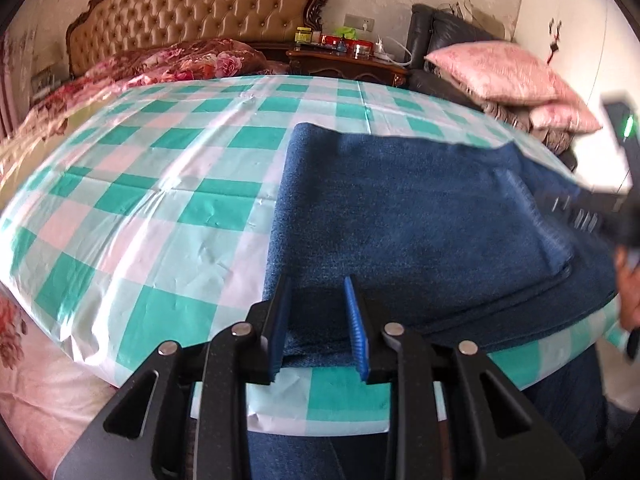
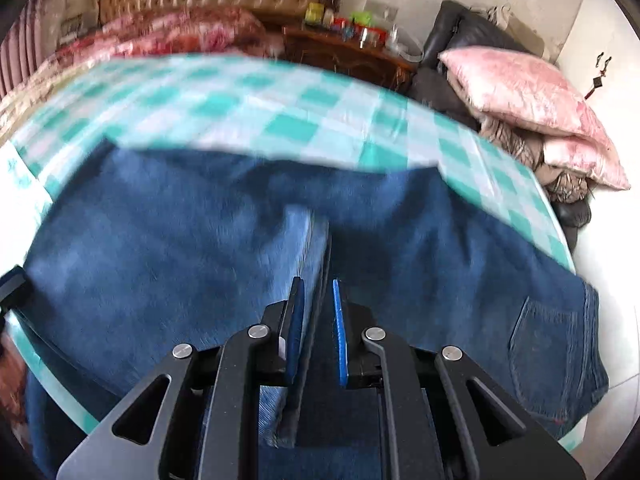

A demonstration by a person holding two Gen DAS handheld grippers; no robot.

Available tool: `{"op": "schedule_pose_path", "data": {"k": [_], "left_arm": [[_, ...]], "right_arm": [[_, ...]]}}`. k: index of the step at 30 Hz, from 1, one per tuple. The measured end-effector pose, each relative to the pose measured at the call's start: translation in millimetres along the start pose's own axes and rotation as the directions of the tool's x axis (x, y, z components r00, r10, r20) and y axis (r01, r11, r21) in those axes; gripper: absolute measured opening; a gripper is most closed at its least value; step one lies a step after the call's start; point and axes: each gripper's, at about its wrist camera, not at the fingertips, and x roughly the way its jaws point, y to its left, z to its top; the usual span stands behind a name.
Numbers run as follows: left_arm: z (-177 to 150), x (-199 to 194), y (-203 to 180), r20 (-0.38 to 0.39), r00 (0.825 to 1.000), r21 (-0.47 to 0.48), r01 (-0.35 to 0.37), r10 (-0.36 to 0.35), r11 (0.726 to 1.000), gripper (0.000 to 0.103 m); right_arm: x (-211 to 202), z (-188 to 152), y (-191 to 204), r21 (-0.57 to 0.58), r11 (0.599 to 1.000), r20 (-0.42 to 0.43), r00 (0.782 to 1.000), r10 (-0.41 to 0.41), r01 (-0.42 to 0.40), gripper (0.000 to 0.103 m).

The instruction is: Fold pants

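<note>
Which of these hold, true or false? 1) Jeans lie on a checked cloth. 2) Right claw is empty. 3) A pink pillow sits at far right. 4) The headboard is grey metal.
1) Jeans lie on a checked cloth: true.
2) Right claw is empty: false, it pinches a fold of the jeans.
3) A pink pillow sits at far right: true.
4) The headboard is grey metal: false, it is tan, tufted, with a carved wooden frame.

Bare checked cloth (image 1: 160, 184) left of the pants (image 1: 400, 208); pillows (image 1: 504, 72) crowd right.
</note>
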Motion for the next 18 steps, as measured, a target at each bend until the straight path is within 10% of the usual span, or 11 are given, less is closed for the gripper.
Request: {"op": "schedule_pose_path", "data": {"k": [3,18], "left_arm": [[1.8,-13.9,10.4,0.054,0.999,-0.074,-0.003,0.007,0.997,0.048],[-16.2,-5.2,49.8,0.018,0.988,-0.277,0.153,-0.155,0.949,0.041]], "right_arm": [[4.8,-7.4,0.3,-0.015,1.0,0.01,1.0,-0.013,0.013,0.011],[4.1,-10.7,10.8,-0.059,0.995,0.028,0.997,-0.077,0.078,0.014]]}}
